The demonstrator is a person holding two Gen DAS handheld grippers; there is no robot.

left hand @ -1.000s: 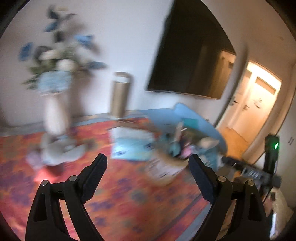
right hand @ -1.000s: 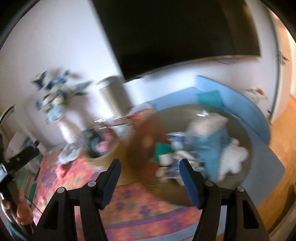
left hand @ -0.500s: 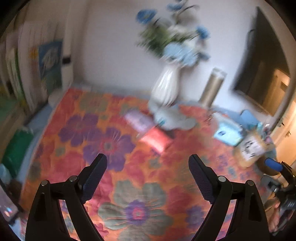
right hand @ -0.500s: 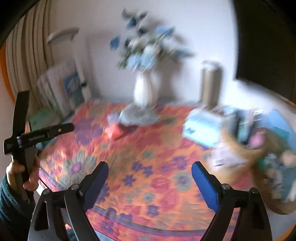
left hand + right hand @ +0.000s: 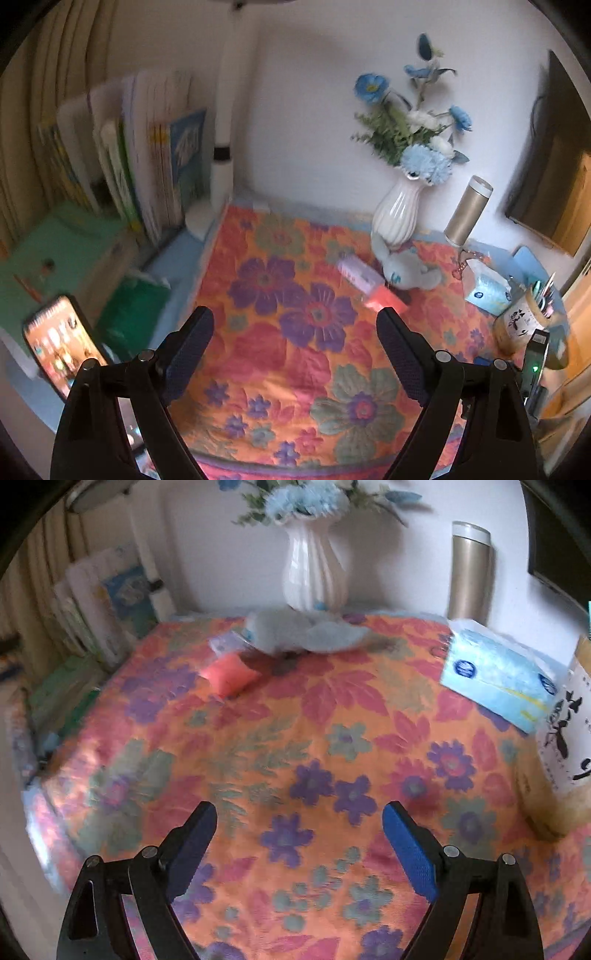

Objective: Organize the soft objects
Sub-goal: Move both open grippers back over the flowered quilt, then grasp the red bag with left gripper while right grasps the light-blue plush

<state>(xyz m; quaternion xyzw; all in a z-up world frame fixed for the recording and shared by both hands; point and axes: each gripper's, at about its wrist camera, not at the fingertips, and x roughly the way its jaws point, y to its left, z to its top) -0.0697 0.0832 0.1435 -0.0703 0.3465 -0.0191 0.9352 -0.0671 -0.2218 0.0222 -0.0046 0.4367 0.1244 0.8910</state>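
White ribbed vase (image 5: 397, 212) holds blue/white flowers (image 5: 417, 122); pen cup (image 5: 524, 325) w/ pens. Grey plush toy (image 5: 295, 631) lies flat by pink pouch (image 5: 231, 674). Left gripper (image 5: 295, 332) & right gripper (image 5: 299, 825) jaws both spread, empty.

White walls (image 5: 306, 122) back a table under a floral cloth (image 5: 295, 757), softly daylit.

Home living room, floral tablecloth (image 5: 295, 332), flower vase (image 5: 397, 218), wall television (image 5: 554, 155)

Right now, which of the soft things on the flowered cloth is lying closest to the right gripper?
The small red pouch. It lies nearer than the grey plush toy and the lilac packet behind it.
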